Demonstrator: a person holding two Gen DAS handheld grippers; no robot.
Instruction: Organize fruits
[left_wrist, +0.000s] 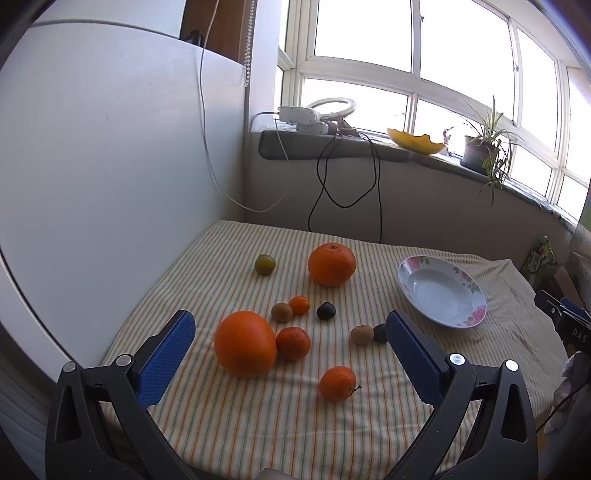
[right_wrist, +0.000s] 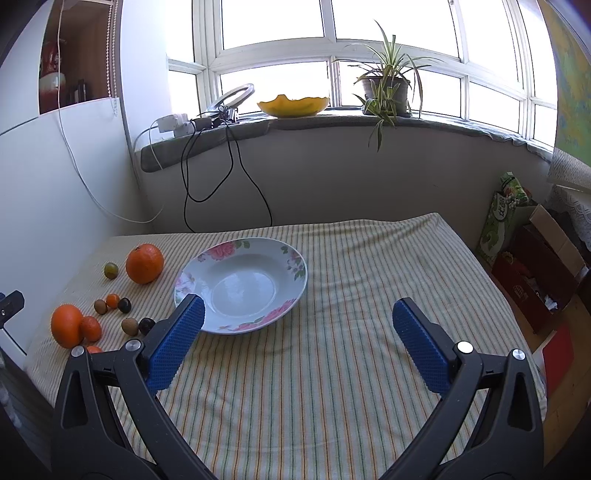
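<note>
The fruits (left_wrist: 291, 317) lie scattered on the cloth (right_wrist: 332, 369), left of the plate (right_wrist: 242, 284).

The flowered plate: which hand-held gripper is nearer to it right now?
Right. The right hand-held gripper hovers open just short of the flowered plate; the left hand-held gripper, also open, faces the fruits, plate off to its right.

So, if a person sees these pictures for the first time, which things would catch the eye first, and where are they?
Probably the bright oranges: one large orange lies near the left gripper, whose jaws are open and empty, and another orange sits farther back on the striped cloth. Next comes the empty flowered plate, just ahead of the open right gripper. Small fruits lie scattered between the oranges.
</note>
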